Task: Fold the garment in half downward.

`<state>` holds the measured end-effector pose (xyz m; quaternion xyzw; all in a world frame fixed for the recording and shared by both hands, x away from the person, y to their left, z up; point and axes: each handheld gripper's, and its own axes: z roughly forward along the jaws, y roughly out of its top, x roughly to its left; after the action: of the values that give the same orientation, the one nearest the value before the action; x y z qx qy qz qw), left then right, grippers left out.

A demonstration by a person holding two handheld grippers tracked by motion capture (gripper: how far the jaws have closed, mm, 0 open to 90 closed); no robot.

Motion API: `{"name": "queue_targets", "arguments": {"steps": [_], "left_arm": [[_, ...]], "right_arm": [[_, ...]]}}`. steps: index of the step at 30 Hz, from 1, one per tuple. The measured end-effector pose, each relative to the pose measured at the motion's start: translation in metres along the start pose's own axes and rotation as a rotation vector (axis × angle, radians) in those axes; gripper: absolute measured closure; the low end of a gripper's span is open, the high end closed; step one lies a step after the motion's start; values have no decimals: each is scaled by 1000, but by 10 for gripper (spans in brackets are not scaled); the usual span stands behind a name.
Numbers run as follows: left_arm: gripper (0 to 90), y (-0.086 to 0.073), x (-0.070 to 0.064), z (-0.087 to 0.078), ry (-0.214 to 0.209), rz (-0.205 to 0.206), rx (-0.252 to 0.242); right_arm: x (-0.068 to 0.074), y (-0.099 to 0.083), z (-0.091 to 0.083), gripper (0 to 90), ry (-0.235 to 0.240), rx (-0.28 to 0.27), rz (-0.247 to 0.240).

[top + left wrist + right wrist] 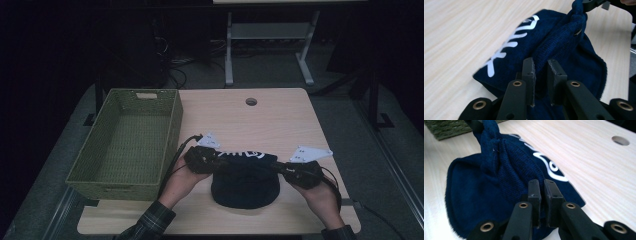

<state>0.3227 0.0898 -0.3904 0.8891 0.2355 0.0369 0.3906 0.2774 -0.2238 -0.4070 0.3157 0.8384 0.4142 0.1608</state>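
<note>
Nearest the table's front edge: two hands, each with a gripper. Left gripper (202, 159) clamped narrow on the left end of a navy knit hat (244, 182), cloth pinched between the pads (529, 71). Right gripper (299, 173) likewise closed on the opposite end, jaws nearly together with a fold of knit between them. Hat's upper edge lifted and stretched between the two, probably to keep it taut for folding or carrying; rounded crown sagging onto the table (280, 125) toward the person. White lettering facing away. Farther left, a green woven basket (172, 120), likely the hat's destination.
</note>
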Motion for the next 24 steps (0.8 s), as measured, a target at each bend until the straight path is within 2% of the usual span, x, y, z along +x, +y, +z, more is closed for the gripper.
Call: {"name": "queue_targets", "arguments": {"steps": [4,6,8,14,23,24], "left_arm": [[768,-7,-6,2,-18,-10,6],[768,-10,-9,2,-24,2,20],[767,-13,-12,3,-34,-8,19],[765,-23,-22,6,-56,-5,33],[764,-39,-34,14,-87,-1,86],[764,-41,-35,16,-84,-10,84]], "right_arm": [[5,-8,-1,829,16,8,10],[7,-11,-2,824,26,11,9],[10,-15,-2,820,34,13,9],[19,-29,-4,815,57,27,15],[38,-49,-7,811,86,64,4],[39,-51,-7,811,89,67,12]]}}
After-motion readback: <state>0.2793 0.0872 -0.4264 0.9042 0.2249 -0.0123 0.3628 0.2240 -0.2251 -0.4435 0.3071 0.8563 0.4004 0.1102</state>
